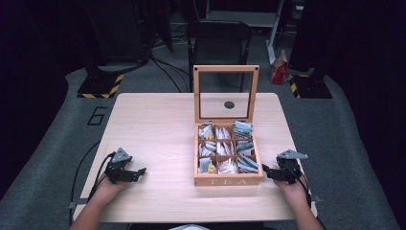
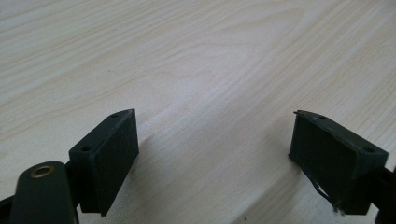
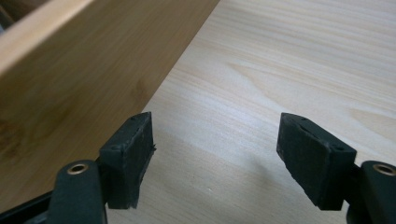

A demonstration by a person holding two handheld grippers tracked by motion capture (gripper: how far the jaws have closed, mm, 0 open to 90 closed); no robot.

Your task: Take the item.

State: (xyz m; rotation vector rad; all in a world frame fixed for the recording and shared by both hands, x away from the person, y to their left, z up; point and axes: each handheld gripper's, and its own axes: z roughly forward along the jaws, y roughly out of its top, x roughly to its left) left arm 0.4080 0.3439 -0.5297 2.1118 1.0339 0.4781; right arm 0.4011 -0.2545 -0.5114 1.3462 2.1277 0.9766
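Tea box point(image 1: 228, 181) on table point(image 1: 153, 124), lid up, sachets point(image 1: 225, 148) in its compartments. Right gripper point(image 1: 271, 173) just beside the box's right wall, jaws apart, nothing between. Left gripper point(image 1: 139, 173) well left of the box, jaws apart over bare wood.

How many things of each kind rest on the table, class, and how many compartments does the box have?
Wooden tea box, lid open: 1
Compartments in it, all holding tea bags: 9
Hand-held tongs, left and right, both open: 2
Total things on the table: 3
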